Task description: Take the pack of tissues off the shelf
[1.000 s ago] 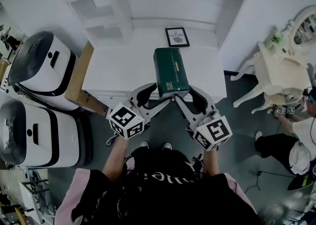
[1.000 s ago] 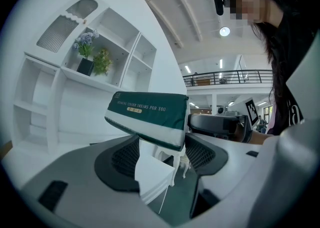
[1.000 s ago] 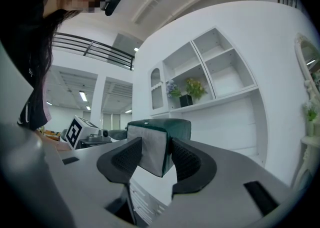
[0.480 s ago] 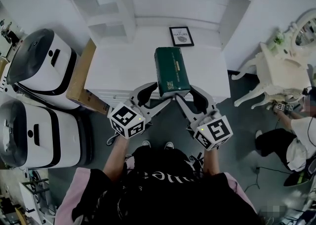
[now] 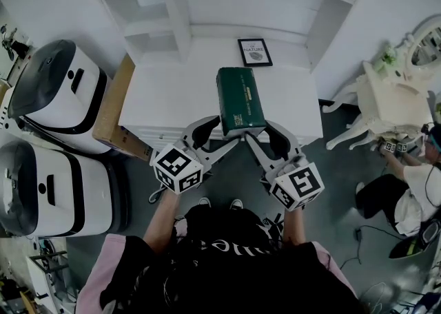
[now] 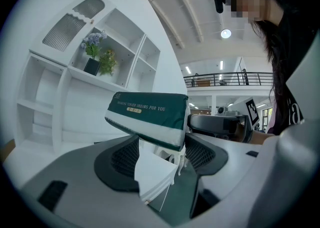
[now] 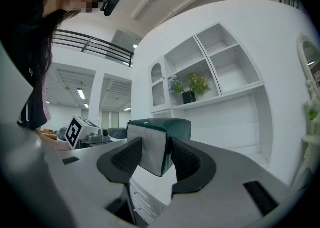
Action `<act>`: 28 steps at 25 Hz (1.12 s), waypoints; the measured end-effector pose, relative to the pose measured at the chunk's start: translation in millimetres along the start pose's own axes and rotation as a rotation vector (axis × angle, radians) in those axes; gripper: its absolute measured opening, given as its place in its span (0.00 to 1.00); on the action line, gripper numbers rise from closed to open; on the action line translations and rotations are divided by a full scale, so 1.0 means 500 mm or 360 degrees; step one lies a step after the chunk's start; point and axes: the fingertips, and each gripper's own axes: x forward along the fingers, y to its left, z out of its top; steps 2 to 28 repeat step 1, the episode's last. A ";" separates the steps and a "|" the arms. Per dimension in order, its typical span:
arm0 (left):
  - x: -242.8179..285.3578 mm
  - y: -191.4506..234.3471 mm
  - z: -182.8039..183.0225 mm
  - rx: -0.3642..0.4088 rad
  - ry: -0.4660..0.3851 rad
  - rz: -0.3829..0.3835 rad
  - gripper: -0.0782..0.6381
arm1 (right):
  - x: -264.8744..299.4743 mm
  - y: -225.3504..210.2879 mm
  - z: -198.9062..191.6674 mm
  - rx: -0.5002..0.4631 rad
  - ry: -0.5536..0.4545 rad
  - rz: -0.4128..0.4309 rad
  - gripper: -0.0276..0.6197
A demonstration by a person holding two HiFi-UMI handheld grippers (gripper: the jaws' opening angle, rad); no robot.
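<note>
Pack of tissues (image 5: 240, 99), dark green, lies lengthwise with its far end over the white shelf counter (image 5: 165, 96) and its near end past the front edge. The left gripper (image 5: 226, 131) clamps the near left corner and the right gripper (image 5: 260, 133) clamps the near right corner, pads pressed against the wrapper. A framed picture (image 5: 255, 51) stands behind it, well apart.

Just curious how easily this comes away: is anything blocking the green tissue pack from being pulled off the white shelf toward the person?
Nothing visible does. The tissue pack lies lengthwise on the shelf top, its near end at the front edge, gripped by the left gripper and right gripper. The framed picture stands behind it, out of the path.
</note>
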 end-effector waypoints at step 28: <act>0.000 0.000 0.000 0.0001 0.0001 -0.0001 0.52 | 0.000 0.000 0.000 0.0002 0.0000 -0.0002 0.37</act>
